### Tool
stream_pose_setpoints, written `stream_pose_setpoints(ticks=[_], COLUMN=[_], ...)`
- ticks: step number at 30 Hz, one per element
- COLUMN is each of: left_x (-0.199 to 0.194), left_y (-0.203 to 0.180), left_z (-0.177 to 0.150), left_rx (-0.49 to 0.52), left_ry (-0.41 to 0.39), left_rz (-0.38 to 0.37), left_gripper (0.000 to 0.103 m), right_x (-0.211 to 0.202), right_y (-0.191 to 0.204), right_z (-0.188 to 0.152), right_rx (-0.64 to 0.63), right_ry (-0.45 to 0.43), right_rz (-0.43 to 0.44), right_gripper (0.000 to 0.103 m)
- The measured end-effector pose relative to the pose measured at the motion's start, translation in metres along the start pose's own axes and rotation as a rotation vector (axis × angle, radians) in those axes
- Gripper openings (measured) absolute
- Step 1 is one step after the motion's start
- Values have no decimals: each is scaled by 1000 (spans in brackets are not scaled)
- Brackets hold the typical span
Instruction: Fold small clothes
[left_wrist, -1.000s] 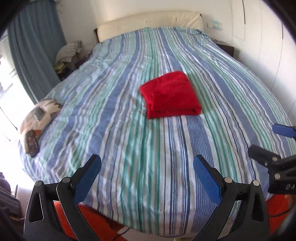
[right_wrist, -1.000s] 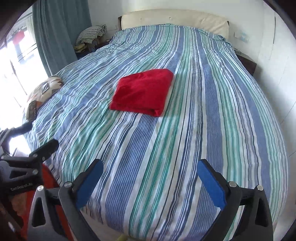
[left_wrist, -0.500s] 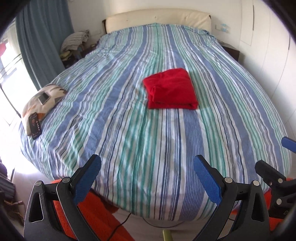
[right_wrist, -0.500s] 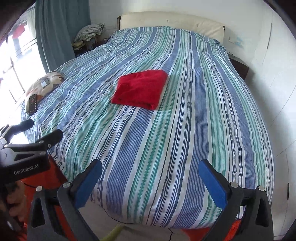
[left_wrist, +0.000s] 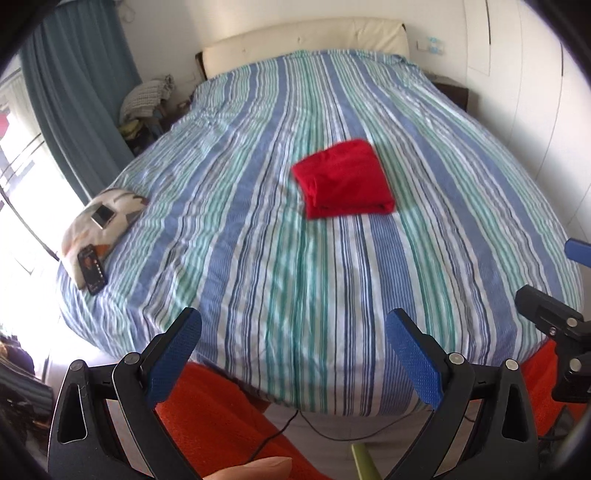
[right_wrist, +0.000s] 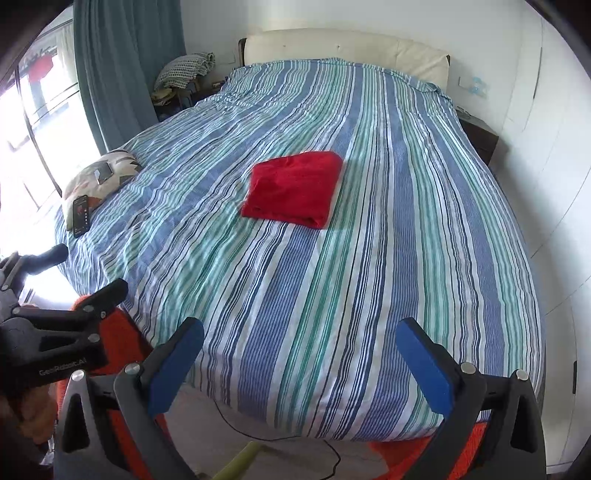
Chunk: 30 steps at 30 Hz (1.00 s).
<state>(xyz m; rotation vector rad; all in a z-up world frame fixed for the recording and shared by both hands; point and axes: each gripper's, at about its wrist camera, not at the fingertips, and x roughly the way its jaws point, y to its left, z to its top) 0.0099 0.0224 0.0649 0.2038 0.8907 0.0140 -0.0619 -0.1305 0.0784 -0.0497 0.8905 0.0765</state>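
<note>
Lying folded into a neat rectangle, the red garment sits near the middle of the bed, on a bedspread striped in blue, green and white. Nothing touches it; both grippers are well apart from it, beyond the near edge of the bed.

The left gripper has its jaws spread wide with nothing between them, its blue pads over the near end of the mattress. The right gripper likewise has its jaws wide apart and empty. Each shows in the other's view: the right one at the right edge of the left wrist view, the left one at the left edge of the right wrist view.

On the left side of the bed lies a patterned cushion, with a dark phone at its near end and a smaller pale device on top. A teal curtain hangs at the far left beside a bright window, and a cream headboard stands at the far end. An orange rug covers the floor near the bed, crossed by a dark cable.
</note>
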Motion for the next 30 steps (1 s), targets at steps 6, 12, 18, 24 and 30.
stream_pose_setpoints(ticks=[6,12,18,24,30], left_x=[3,12,13,17,9], left_y=[9,10,4,5,4], left_z=[5,7,7,6,7], left_rx=[-53,-62,-45,-59,-59], left_ry=[34,45,45,63,19], left_rz=[-81,-63,-64,-107,-78], left_gripper=[103,102,102,102,102], right_x=[-9,-9,-2,1,5], right_y=[4,9,10,7,2], right_z=[-1,-1,-2,-2,-2], right_rx=[5,-19,-28,-23,-6], right_ry=[3,-5,1,5,8], right_rz=[22,-2,-21,-27,-37], right_gripper=[102,102,102,102,102])
